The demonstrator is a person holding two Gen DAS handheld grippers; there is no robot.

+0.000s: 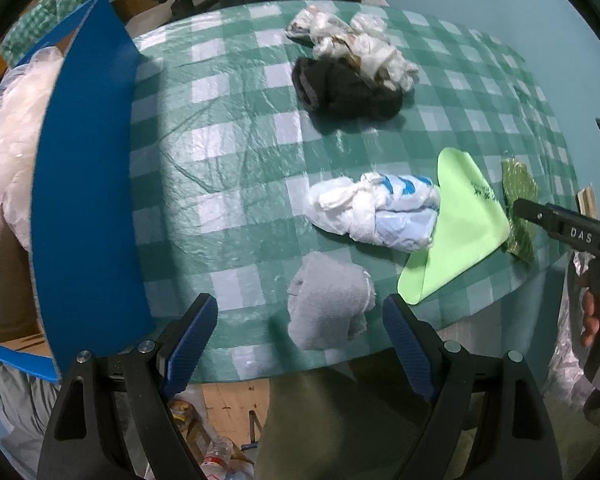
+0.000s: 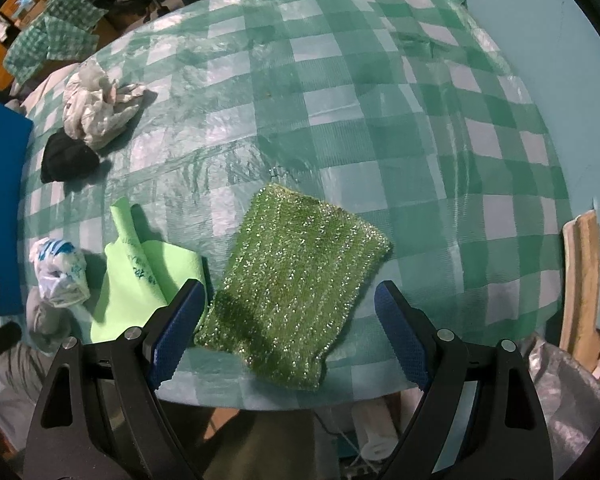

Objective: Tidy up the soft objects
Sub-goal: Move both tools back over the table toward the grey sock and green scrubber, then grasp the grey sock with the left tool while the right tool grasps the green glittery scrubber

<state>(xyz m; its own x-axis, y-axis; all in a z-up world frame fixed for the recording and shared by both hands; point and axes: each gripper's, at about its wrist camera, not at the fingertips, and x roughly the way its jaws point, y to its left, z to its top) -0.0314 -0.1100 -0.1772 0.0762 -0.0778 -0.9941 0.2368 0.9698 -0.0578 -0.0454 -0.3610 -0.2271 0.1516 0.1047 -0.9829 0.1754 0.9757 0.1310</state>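
My left gripper [image 1: 300, 324] is open over the table's near edge, with a grey rolled cloth [image 1: 326, 304] between its jaws. Beyond lie a white and blue plastic bag [image 1: 376, 212], a light green cloth [image 1: 464, 224], a black sock [image 1: 344, 88] and a crumpled white bag [image 1: 360, 48]. My right gripper [image 2: 288, 320] is open, with a glittery green scrubbing cloth [image 2: 296, 276] lying flat between its jaws. The right gripper also shows in the left wrist view [image 1: 540, 216], at the far right beside the scrubbing cloth [image 1: 520, 184].
A blue bin [image 1: 88, 184] holding a white mesh puff [image 1: 12, 128] stands at the table's left edge. The table wears a green checked plastic cover [image 2: 340, 100]. Clutter and a bottle [image 1: 220, 456] lie on the floor below.
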